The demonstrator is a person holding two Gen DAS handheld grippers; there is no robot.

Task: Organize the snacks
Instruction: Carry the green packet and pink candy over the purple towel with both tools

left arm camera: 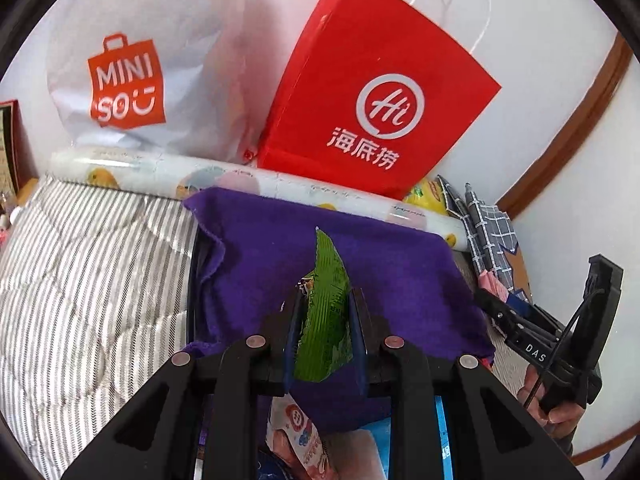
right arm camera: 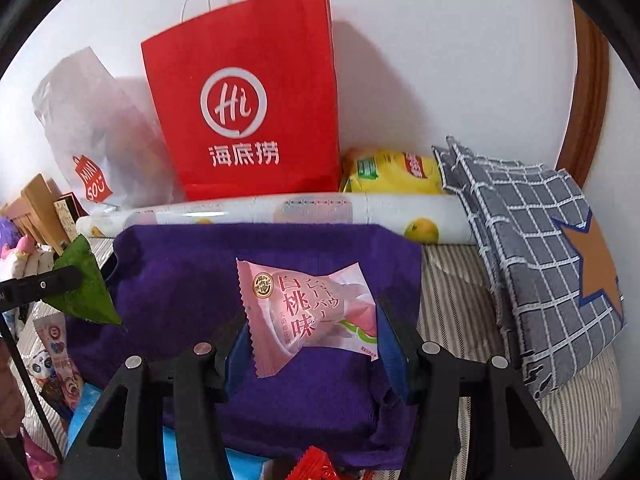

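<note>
My left gripper (left arm camera: 324,304) is shut on a green snack packet (left arm camera: 326,312), held edge-on above a purple cloth (left arm camera: 260,248). The same green packet (right arm camera: 86,288) shows at the left of the right wrist view. My right gripper (right arm camera: 312,324) is shut on a pink peach-flavour snack packet (right arm camera: 308,316), held above the purple cloth (right arm camera: 180,280). The right gripper (left arm camera: 560,344) also appears at the right edge of the left wrist view. More snack packets lie below: a pink-and-white one (left arm camera: 296,436) and a red one (right arm camera: 314,466).
A red paper bag (left arm camera: 372,92) and a white MINISO bag (left arm camera: 132,76) stand against the wall. A patterned roll (left arm camera: 248,180) lies behind the cloth. A yellow packet (right arm camera: 392,172) and grey checked cloth (right arm camera: 532,236) sit at right. Striped bedding (left arm camera: 88,272) lies left.
</note>
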